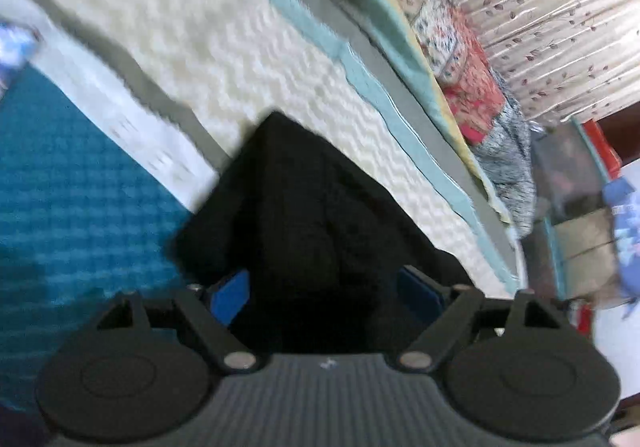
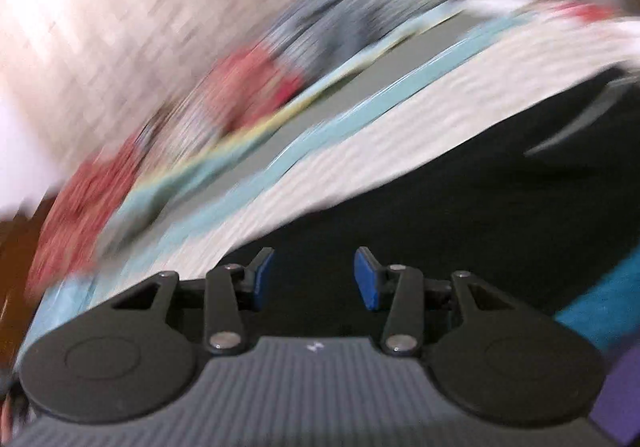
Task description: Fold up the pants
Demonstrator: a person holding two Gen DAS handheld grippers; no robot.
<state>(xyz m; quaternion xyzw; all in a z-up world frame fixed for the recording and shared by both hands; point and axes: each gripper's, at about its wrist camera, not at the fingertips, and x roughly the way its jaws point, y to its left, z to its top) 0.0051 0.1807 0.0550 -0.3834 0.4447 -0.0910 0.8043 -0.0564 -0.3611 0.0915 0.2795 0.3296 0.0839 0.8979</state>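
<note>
Both grippers' blue pads (image 1: 230, 297) spread over black pants (image 1: 304, 207), no legible writing.

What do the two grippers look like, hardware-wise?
Both match. The left gripper and right gripper each have a ribbed grey body, two round black discs, black linkage arms with silver pivot pins, and blue finger pads. No cables or sleeves visible.

Black pants (image 1: 312, 215) fill the gap between the left tongs (image 1: 324, 291), no free room there. Cream textured bed cover (image 1: 208, 47) beyond the pants lies flat and open. Patterned quilt pile (image 1: 472, 95) and curtain (image 1: 560, 7) wall off the far side. Right tongs (image 2: 314, 275) spread over pants, view blurred.
</note>
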